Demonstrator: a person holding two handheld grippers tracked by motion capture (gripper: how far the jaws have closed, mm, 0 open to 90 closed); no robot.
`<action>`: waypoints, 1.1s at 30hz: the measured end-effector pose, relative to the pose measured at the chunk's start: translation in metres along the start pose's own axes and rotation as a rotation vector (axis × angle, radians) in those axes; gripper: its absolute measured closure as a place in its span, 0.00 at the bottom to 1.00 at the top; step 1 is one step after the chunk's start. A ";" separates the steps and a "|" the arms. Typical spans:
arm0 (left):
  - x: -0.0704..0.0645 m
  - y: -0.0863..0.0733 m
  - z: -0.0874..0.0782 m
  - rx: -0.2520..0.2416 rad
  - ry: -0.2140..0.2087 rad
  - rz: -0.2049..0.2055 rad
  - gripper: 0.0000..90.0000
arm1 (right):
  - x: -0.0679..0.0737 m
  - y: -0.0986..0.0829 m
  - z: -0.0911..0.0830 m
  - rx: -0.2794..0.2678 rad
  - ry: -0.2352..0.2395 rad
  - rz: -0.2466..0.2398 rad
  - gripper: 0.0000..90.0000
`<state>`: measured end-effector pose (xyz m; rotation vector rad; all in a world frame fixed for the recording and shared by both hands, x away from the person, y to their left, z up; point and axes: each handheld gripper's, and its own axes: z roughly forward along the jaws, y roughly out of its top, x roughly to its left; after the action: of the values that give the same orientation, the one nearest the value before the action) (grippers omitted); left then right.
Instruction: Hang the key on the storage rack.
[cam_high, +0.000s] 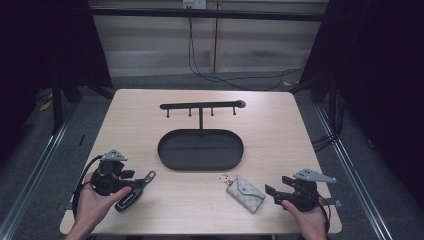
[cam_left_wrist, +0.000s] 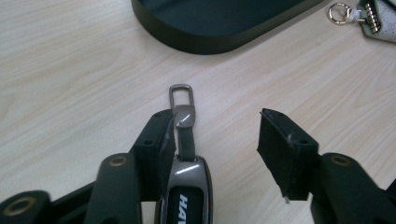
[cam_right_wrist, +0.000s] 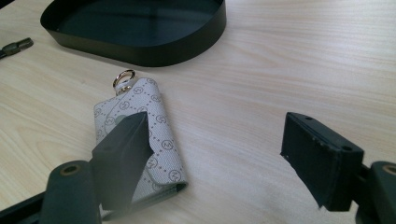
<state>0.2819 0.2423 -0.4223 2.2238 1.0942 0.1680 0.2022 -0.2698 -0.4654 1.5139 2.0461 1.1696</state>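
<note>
both grippers black w/ brass-coloured screws, grey 3-cornered top plates, black cables; left gripper (cam_high: 131, 186) at 7 o'clock, right gripper (cam_high: 270, 191) at 5. bare forearms.

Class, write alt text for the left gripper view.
A hand-held gripper with open jaws lies over a car key fob on a wooden table; one jaw touches the fob. Beyond lies a black oval tray.

Dim all round in the high view, the surroundings sinking to black, and soft overhead light falls evenly on the pale desk (cam_high: 150, 120). Both gripper views run bright; nearest jaws blur, and glare glints off the key fob (cam_left_wrist: 187, 186).
</note>
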 end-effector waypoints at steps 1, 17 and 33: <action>-0.001 0.001 0.002 0.009 0.014 0.002 0.54 | 0.000 0.000 0.001 0.003 0.002 -0.001 0.26; 0.009 0.025 0.027 0.194 -0.004 0.004 0.66 | 0.000 0.000 0.001 0.013 -0.006 0.008 0.27; 0.020 0.034 0.048 0.298 -0.027 0.012 0.73 | 0.000 0.000 0.002 0.016 0.001 0.008 0.26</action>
<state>0.3352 0.2183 -0.4423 2.4876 1.1530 -0.0229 0.2038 -0.2694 -0.4666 1.5313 2.0562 1.1596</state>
